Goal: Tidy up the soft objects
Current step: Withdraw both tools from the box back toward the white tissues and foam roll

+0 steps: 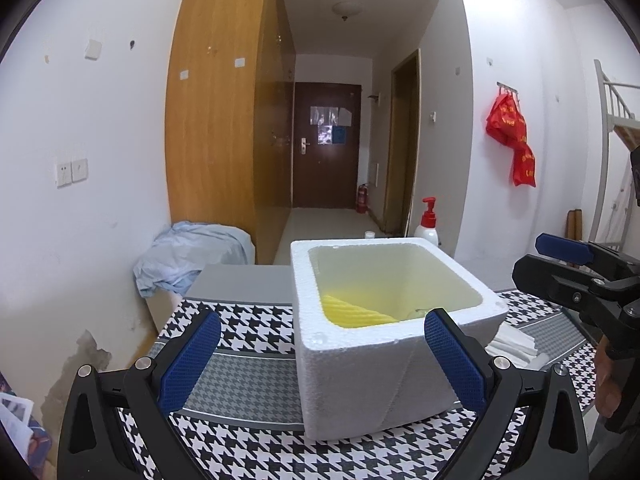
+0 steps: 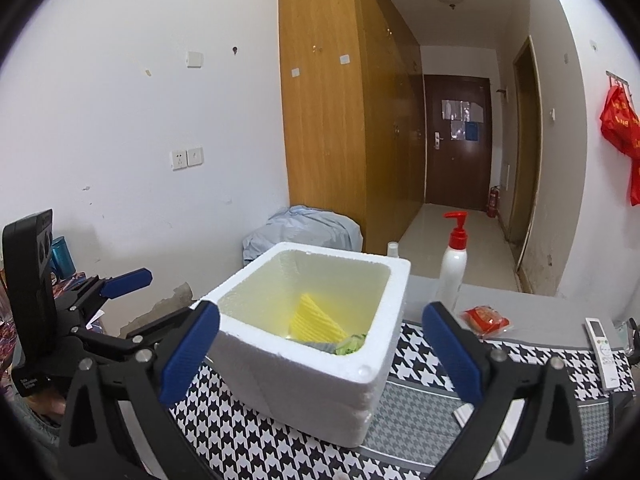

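— What does the left wrist view show?
— The left gripper (image 1: 320, 352) stands wide and empty, with the white foam box (image 1: 360, 380) between its blue pads. A yellow cloth (image 1: 354, 312) lies inside the box, on the checked tablecloth (image 1: 240, 332).
— And the right wrist view?
— The right gripper (image 2: 320, 350) is also wide, holding nothing. The box contains the yellow cloth and something green (image 2: 352, 346). A pump bottle (image 2: 452, 264) stands behind.

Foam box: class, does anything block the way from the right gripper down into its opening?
Nothing visible does. The foam box has no lid, and the right gripper is open and empty just before its near rim. A yellow sponge lies inside.
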Available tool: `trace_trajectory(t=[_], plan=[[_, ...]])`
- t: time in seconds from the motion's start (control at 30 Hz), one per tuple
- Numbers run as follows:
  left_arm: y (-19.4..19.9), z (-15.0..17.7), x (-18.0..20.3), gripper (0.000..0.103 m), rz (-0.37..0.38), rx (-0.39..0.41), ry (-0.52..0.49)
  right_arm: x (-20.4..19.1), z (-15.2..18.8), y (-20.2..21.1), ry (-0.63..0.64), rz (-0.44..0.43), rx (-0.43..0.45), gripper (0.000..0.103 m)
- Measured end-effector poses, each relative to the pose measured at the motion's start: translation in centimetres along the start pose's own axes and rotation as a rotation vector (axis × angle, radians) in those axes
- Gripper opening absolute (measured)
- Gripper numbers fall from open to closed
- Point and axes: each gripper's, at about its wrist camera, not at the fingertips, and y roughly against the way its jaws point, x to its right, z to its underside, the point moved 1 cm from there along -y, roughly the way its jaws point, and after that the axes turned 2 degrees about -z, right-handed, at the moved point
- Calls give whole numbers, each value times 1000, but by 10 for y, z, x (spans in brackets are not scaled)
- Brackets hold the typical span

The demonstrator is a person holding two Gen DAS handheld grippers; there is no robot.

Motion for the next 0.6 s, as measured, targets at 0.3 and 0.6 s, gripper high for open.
trace_trajectory(t=[0.3, 0.6], plan=[[7, -3, 8, 102, 19, 9, -7, 3, 4, 14, 0, 5, 11, 103], [14, -3, 21, 102, 42, 17, -25, 4, 10, 30, 10, 29, 27, 103]])
